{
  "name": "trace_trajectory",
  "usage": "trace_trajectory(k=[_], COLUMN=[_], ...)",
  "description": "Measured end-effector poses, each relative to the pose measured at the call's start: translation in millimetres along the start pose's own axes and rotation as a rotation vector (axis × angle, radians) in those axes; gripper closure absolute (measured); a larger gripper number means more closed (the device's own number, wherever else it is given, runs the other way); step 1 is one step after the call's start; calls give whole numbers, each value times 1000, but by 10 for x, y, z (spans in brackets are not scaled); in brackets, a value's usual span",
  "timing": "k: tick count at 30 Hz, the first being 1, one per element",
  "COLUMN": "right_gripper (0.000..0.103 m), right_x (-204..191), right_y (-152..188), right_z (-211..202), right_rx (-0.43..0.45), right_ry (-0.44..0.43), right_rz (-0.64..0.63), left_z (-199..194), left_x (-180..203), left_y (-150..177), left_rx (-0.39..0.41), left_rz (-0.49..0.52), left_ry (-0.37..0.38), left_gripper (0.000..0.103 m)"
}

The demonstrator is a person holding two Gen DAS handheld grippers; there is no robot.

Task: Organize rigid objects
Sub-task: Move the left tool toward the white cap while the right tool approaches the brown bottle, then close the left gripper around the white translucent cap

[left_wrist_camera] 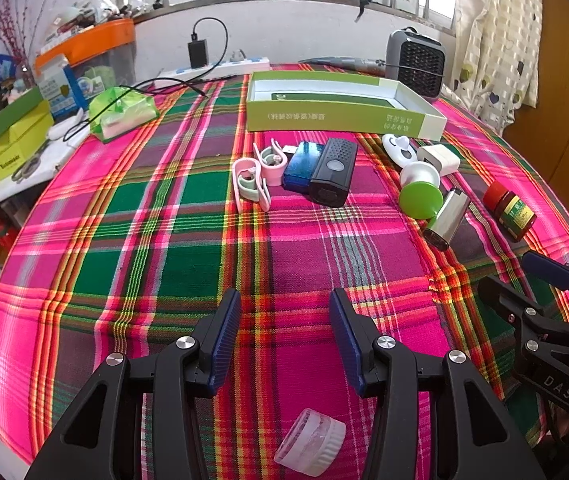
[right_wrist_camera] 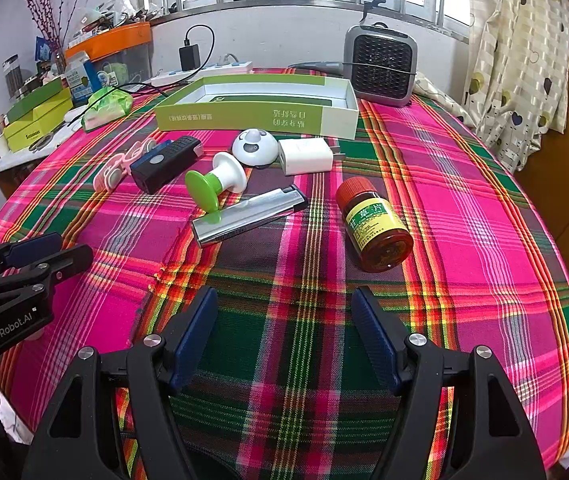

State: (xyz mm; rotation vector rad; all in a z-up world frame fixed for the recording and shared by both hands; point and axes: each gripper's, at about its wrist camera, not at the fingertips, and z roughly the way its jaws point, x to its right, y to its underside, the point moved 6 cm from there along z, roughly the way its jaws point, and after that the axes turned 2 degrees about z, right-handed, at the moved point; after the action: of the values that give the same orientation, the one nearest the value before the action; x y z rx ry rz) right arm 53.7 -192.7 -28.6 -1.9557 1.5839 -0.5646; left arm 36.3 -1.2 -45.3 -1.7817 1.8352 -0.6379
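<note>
Small items lie on the plaid cloth before an open green box: pink clips, a blue case, a black device, a green-and-white stopper, a silver lighter, a white charger, a round white gadget and a red-capped pill bottle. A clear plastic cap lies under my left gripper, which is open and empty. My right gripper is open too, short of the bottle.
A grey fan heater stands behind the box at the back right. A power strip with a charger lies along the wall. A cluttered side shelf with boxes sits left. Curtains hang at the right.
</note>
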Motion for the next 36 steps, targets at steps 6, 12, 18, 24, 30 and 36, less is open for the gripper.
trace_trajectory(k=[6, 12, 18, 24, 30, 36], right_gripper=[33, 33, 33, 33, 33, 33], right_x=[3, 18, 61, 134, 226, 293], right_y=[-9, -35, -98, -124, -55, 22], right_z=[3, -35, -207, -376, -455, -451], right_rx=[-7, -6, 65, 109, 116, 108], right_ry=[-11, -26, -60, -105, -98, -102], right_rz=[-11, -21, -24, -19, -17, 7], left_z=[-54, -302, -533, -681, -647, -644], left_x=[-48, -244, -350, -205, -69, -5], left_y=[15, 10, 83, 242, 367, 442], left_rx=[-23, 29, 55, 77, 53, 41], left_rz=[-3, -22, -22, 45, 74, 93], left_ry=[43, 38, 83, 137, 156, 151], left_gripper=[58, 58, 58, 58, 58, 58])
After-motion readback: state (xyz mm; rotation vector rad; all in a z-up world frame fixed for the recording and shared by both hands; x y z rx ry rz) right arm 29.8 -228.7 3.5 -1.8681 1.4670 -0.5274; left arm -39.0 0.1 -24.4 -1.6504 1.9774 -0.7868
